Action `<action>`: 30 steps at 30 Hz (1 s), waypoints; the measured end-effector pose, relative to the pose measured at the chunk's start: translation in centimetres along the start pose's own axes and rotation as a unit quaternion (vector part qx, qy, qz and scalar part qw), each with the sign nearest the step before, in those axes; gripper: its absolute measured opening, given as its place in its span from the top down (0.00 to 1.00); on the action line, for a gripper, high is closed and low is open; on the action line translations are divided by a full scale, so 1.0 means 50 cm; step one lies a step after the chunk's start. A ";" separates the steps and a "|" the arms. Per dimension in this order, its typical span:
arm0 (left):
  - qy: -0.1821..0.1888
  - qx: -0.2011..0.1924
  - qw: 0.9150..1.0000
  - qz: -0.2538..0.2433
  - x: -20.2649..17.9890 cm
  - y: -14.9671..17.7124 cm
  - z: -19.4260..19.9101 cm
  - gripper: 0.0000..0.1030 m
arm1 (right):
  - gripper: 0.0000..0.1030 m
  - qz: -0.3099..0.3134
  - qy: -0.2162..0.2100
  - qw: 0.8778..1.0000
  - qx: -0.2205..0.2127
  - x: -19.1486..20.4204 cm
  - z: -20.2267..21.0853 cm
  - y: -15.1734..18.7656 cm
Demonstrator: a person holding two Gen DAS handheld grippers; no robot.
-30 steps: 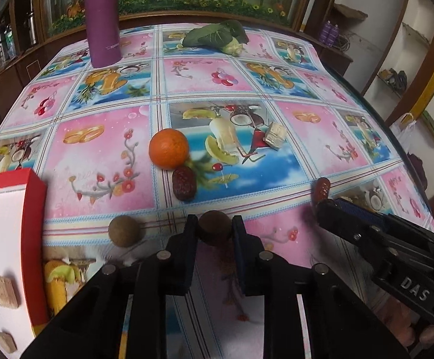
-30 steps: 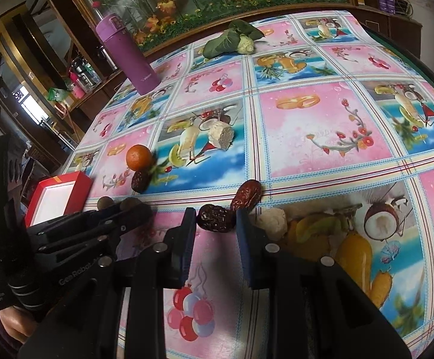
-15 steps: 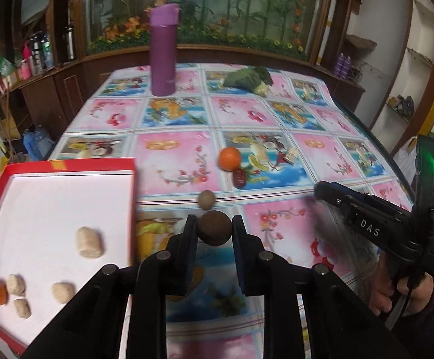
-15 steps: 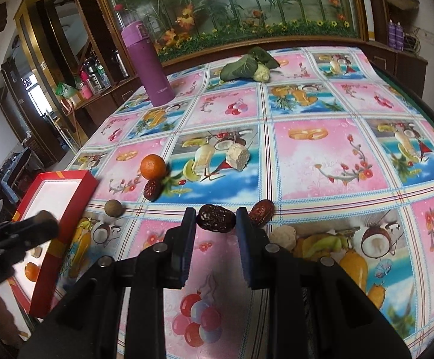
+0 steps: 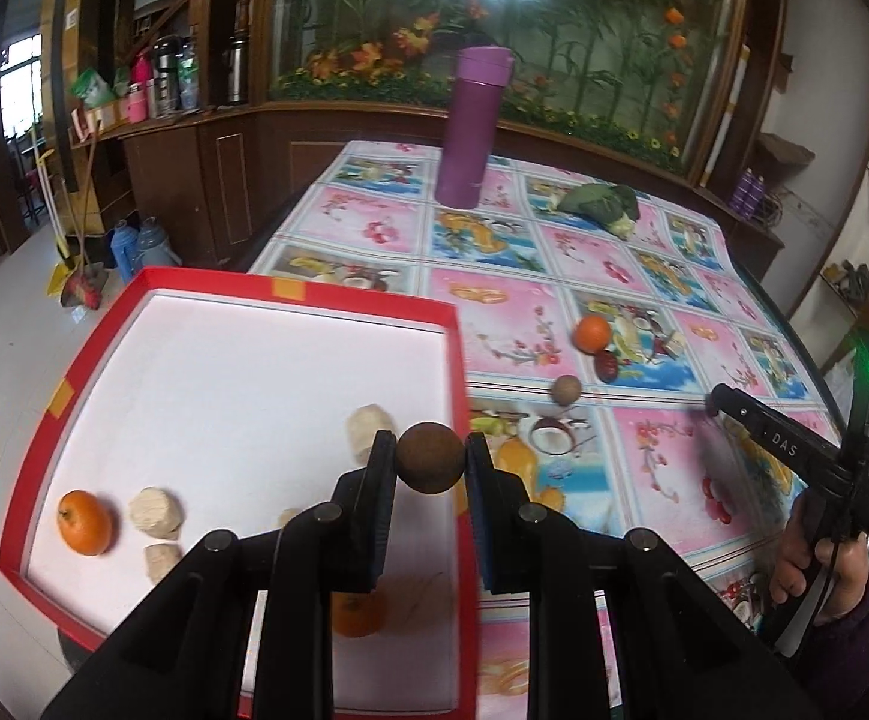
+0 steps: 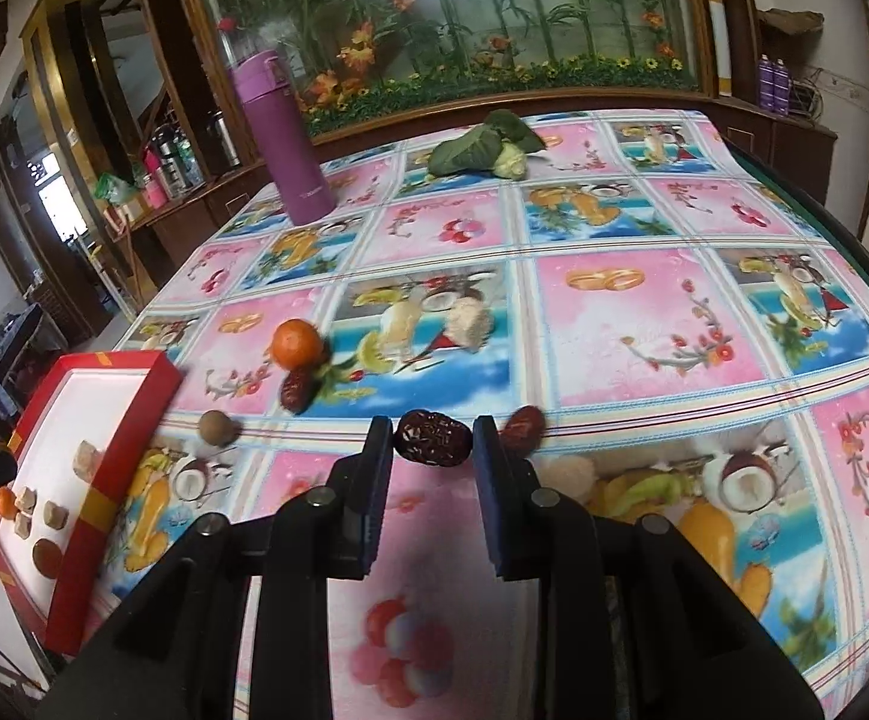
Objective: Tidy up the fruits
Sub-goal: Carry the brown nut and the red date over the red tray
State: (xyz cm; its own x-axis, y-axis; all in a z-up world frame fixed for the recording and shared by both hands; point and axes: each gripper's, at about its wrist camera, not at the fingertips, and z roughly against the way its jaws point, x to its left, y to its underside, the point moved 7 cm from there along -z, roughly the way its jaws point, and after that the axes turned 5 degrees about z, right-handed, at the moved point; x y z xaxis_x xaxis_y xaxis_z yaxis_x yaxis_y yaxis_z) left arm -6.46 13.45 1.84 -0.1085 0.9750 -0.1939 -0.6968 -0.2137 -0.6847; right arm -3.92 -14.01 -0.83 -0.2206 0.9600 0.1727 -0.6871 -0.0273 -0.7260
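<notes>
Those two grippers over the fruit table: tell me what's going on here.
A person is sorting fruit into a red tray with a handheld gripper in each hand. The left gripper holds a round brown fruit above the tray's right edge; an orange and pale chunks already lie inside. The right gripper grips a dark red date above the table. Another orange, two dates and a small brown fruit are left on the tablecloth.
</notes>
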 end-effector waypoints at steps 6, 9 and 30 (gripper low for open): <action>-0.021 -0.012 0.999 0.025 0.071 -0.009 0.017 0.79 | 0.72 0.029 -0.057 0.998 0.010 0.128 -0.017 0.008; -0.039 -0.015 0.999 0.030 0.108 -0.015 0.021 0.79 | 0.72 0.040 -0.090 0.995 0.024 0.196 -0.032 0.008; -0.106 0.000 0.993 0.056 0.263 -0.069 -0.039 0.79 | 0.71 0.138 -0.185 0.970 0.080 0.577 -0.122 -0.049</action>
State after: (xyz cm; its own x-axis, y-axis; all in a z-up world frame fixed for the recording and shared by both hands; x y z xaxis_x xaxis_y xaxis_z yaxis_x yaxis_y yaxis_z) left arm -4.11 26.90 0.28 -0.3320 0.9361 -0.1164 -0.6725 -0.3214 -0.6666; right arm -4.38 15.43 1.86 -0.6248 0.7444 0.2355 -0.6584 -0.3403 -0.6713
